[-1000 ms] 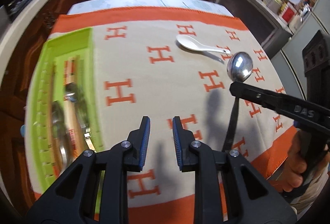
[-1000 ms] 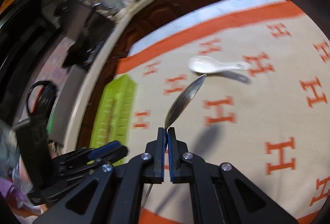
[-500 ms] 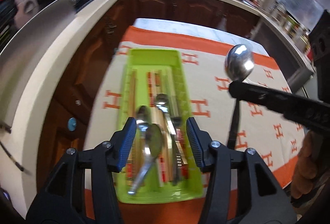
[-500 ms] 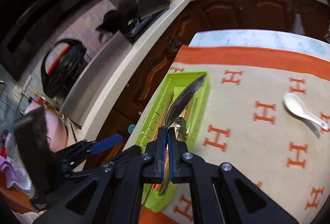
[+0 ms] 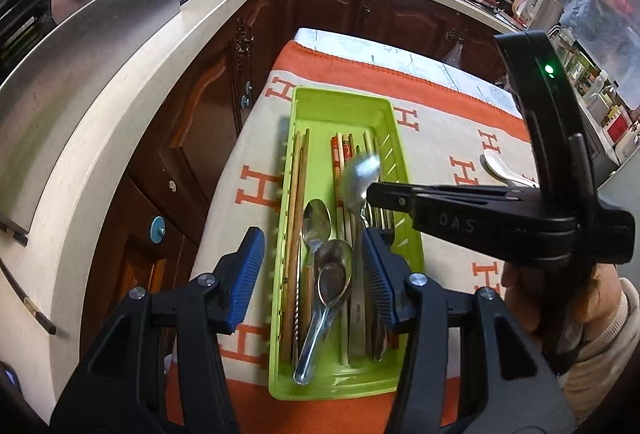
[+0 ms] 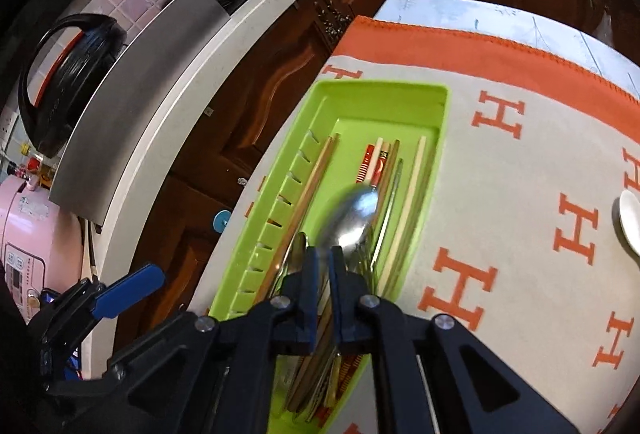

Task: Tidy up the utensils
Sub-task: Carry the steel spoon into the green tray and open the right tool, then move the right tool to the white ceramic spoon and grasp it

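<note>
Currently your right gripper (image 6: 325, 260) hangs over the green tray (image 6: 436, 138), jaws slightly parted with the blurred metal spoon (image 6: 352, 216) between them; grip cannot be confirmed. Your left gripper (image 5: 312, 274) is spread wide, holding nothing, above the tray's cutlery. White ceramic spoon (image 5: 498, 168) lies on the cloth (image 5: 452, 138), well apart.

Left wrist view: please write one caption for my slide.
Right gripper brings a metal spoon over the green utensil tray.

Far end of green tray (image 5: 340, 114) bare; near end crowded with cutlery (image 5: 328, 274).
</note>
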`<state>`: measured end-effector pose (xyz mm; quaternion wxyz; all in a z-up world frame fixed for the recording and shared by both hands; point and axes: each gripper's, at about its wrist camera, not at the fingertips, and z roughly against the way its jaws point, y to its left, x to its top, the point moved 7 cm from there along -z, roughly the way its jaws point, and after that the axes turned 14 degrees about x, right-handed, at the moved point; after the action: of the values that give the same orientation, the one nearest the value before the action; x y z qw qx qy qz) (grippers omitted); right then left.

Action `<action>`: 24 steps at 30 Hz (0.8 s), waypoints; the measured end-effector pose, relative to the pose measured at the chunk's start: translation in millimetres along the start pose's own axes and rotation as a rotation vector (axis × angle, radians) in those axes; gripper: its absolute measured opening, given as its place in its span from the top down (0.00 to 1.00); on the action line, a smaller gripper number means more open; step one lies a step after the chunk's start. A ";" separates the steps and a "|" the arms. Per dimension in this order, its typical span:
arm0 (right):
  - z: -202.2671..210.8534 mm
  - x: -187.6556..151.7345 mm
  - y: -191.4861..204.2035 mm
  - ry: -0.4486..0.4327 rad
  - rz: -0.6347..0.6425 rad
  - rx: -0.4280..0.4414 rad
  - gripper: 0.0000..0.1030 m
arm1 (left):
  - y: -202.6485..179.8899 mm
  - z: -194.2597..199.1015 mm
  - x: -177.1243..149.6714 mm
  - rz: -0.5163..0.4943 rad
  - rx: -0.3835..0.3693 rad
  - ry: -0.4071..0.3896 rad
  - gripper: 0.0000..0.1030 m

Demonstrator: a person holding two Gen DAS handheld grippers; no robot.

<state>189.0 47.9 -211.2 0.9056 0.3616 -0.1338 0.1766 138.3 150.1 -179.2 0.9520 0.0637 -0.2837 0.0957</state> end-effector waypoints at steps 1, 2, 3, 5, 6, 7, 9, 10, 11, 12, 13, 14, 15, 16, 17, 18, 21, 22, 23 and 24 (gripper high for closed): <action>4.6 -1.9 -1.6 -0.004 -0.009 0.008 0.93 | -1.3 0.9 -0.5 0.000 0.003 0.000 0.54; 7.1 -2.1 -2.4 -0.007 -0.012 0.013 0.93 | -2.4 -0.8 1.1 0.001 0.006 0.001 0.54; 10.5 -3.3 -2.7 -0.012 -0.015 0.018 0.93 | -4.1 -2.0 2.7 0.001 0.008 0.002 0.54; 21.1 -5.8 -4.8 -0.025 -0.013 0.026 0.93 | -7.6 -3.9 5.6 0.002 0.010 0.002 0.54; 25.9 -7.5 -6.1 -0.030 -0.010 0.027 0.93 | -10.0 -5.3 6.9 0.001 0.012 0.002 0.54; 32.2 -9.8 -8.4 -0.035 -0.008 0.026 0.93 | -12.4 -6.2 8.2 -0.001 0.012 0.002 0.54; 46.0 -16.2 -14.2 -0.043 -0.002 0.021 0.86 | -19.7 -8.4 10.3 -0.010 0.010 0.003 0.54; 53.0 -19.8 -18.5 -0.050 0.002 0.013 0.77 | -23.9 -9.4 10.7 -0.016 0.007 0.006 0.54; 57.9 -21.5 -22.1 -0.057 0.005 0.004 0.71 | -27.3 -10.2 11.2 -0.021 0.004 0.008 0.54; 66.3 -24.9 -28.6 -0.069 0.012 -0.014 0.70 | -32.8 -11.5 11.3 -0.030 0.001 0.011 0.54; 73.1 -26.9 -34.6 -0.077 0.020 -0.032 0.70 | -36.8 -12.1 12.0 -0.036 0.000 0.012 0.54; 78.5 -28.4 -39.6 -0.081 0.025 -0.048 0.70 | -42.3 -13.0 12.5 -0.045 -0.002 0.014 0.54; 86.1 -30.1 -47.6 -0.086 0.034 -0.072 0.70 | -48.8 -13.8 13.1 -0.055 -0.006 0.015 0.54; 92.1 -30.8 -54.7 -0.089 0.042 -0.095 0.70 | -55.3 -14.5 13.4 -0.064 -0.011 0.015 0.54; 96.1 -30.9 -60.4 -0.091 0.046 -0.109 0.70 | -61.0 -14.7 14.4 -0.072 -0.015 0.015 0.54; 103.3 -30.8 -69.4 -0.095 0.053 -0.130 0.70 | -69.1 -15.4 15.7 -0.082 -0.022 0.013 0.54; 118.5 -30.1 -85.6 -0.099 0.079 -0.157 0.70 | -89.2 -17.6 20.6 -0.108 -0.037 0.009 0.54; 123.5 -29.9 -90.1 -0.100 0.097 -0.175 0.70 | -97.0 -18.8 22.3 -0.119 -0.040 0.010 0.54; 127.8 -30.0 -94.3 -0.099 0.118 -0.196 0.70 | -103.3 -19.9 23.9 -0.129 -0.044 0.011 0.54; 132.1 -29.5 -98.9 -0.096 0.143 -0.220 0.69 | -111.0 -21.0 25.7 -0.141 -0.048 0.012 0.54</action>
<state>188.5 -118.3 -189.4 0.9174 0.2578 -0.2212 0.2075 194.7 49.4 -189.8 0.9592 0.0602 -0.2753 0.0219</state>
